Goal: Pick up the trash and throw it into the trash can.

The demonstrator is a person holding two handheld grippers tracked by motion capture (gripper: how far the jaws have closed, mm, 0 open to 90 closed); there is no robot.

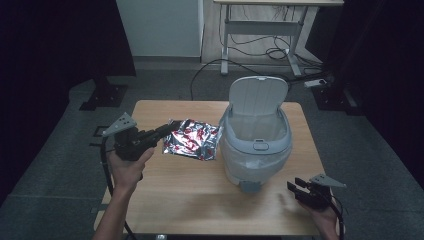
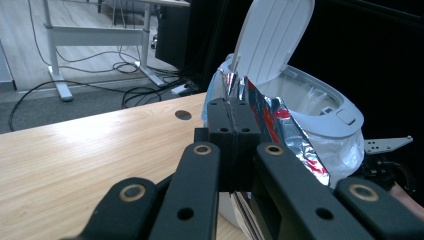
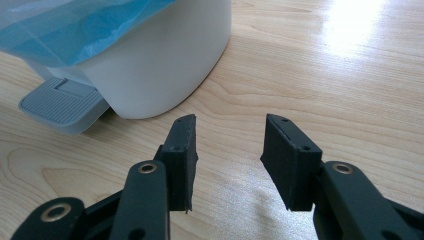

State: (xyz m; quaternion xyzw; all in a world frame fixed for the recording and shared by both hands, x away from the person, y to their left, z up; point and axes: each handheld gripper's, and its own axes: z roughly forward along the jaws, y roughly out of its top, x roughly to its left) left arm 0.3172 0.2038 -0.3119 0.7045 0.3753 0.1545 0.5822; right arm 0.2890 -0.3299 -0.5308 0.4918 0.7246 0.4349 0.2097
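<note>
The tabletop carries a pedal bin with its lid tipped up and a plastic liner inside, so the opening is ready. The foil wrapper, silver with red print, is picked up but not yet binned: it hangs just left of the bin, seemingly clear of the wood, with the drop into the bin and the lid closing left to do. The left gripper has its fingers clenched on the wrapper's edge; in the left gripper view the foil runs from the closed pads toward the rim. The right gripper rests near the bin's foot pedal, fingers parted and empty. The bin's inside is hard to make out, and the wrapper's lower edge is hidden behind the left fingers.
</note>
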